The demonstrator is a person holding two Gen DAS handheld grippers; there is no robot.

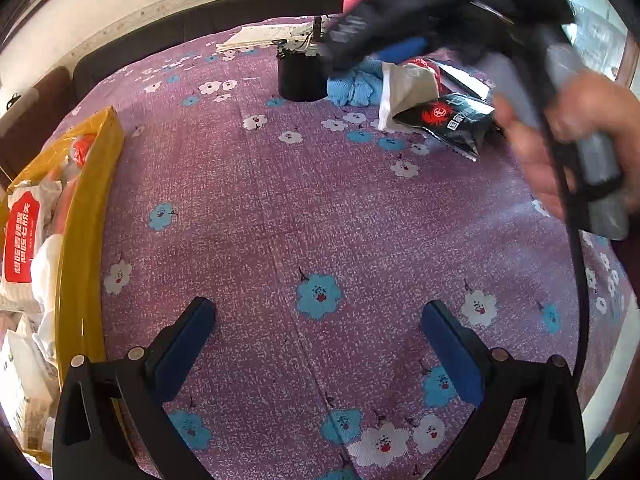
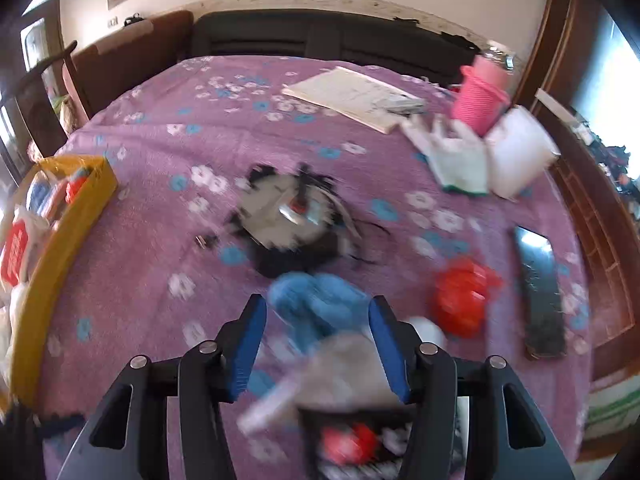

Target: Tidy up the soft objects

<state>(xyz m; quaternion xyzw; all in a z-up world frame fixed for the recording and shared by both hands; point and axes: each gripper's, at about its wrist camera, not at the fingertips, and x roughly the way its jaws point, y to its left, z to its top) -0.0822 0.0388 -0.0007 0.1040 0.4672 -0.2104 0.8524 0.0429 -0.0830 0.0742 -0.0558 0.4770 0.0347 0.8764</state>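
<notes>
Right gripper (image 2: 318,344) jaws half-open astride blurred blue cloth (image 2: 316,300); left gripper (image 1: 318,320) wide, empty.

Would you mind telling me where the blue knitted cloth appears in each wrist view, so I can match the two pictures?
Left wrist view: the blue knitted cloth lies upper centre-right, just right of the black cylinder.
Right wrist view: lower centre, blurred, just beyond the right gripper.
Shared landmark: the yellow box, at the left edge in both.
</notes>
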